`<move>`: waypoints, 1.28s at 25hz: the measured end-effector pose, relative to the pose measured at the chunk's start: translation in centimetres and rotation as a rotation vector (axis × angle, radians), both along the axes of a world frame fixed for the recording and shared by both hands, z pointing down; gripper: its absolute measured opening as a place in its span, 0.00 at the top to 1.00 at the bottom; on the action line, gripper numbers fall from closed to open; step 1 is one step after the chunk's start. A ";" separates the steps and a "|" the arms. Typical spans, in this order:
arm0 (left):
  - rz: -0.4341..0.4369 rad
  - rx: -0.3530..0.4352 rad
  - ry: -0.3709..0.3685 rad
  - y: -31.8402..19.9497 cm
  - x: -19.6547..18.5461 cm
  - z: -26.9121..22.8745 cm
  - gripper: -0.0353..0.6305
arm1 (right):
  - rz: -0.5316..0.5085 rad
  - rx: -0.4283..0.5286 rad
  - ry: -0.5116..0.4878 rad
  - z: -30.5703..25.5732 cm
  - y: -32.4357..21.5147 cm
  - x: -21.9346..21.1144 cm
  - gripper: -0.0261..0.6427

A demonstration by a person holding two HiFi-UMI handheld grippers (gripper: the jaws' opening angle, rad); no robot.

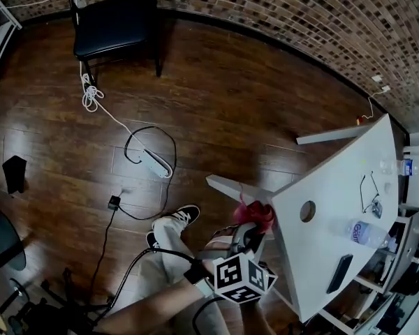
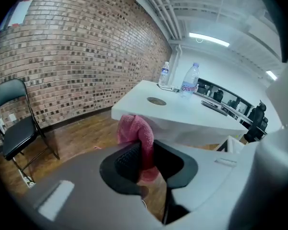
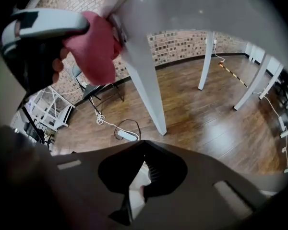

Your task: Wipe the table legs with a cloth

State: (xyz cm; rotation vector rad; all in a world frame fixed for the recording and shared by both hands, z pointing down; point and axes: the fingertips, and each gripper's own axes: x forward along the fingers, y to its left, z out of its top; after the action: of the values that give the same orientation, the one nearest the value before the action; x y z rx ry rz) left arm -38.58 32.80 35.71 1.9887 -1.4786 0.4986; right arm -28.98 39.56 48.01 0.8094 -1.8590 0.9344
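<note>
A pink cloth (image 1: 255, 213) is bunched against the top of a white table leg (image 1: 227, 185), right under the corner of the white table (image 1: 335, 194). My left gripper (image 1: 251, 229) is shut on the cloth (image 2: 134, 131), whose folds stick out above the jaws in the left gripper view. From below the table, the right gripper view shows the cloth (image 3: 93, 47) pressed where the leg (image 3: 146, 80) meets the tabletop. My right gripper (image 3: 143, 150) has its tips together and holds nothing. It does not show in the head view.
A black folding chair (image 1: 115, 23) stands at the far wall, and a power strip with cables (image 1: 157, 162) lies on the wood floor. Bottles (image 1: 366, 232) and a phone (image 1: 341, 273) rest on the table. Other white legs (image 3: 207, 61) stand beyond. My shoe (image 1: 185, 216) is beside the leg.
</note>
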 end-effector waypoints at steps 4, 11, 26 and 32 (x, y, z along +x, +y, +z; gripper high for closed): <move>-0.037 -0.048 -0.020 -0.6 1.8 -0.1 0.84 | -0.026 0.020 -0.019 -2.3 1.0 1.8 0.97; -0.155 -0.127 -0.041 -2.0 0.4 3.3 0.83 | -0.019 -0.026 0.005 -1.5 3.7 7.5 0.97; -0.168 -0.357 0.050 -2.3 0.7 14.4 0.83 | -0.159 -0.226 0.045 -0.4 0.7 2.0 0.97; -0.164 -0.451 0.051 -2.2 0.4 19.4 0.83 | -0.265 -0.248 0.061 -0.3 0.0 -2.0 0.97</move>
State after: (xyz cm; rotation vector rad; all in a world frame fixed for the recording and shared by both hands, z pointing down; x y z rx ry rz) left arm -38.15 30.57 55.08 1.5067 -1.3430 0.6405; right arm -31.01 39.55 47.75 0.4249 -1.7056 0.9355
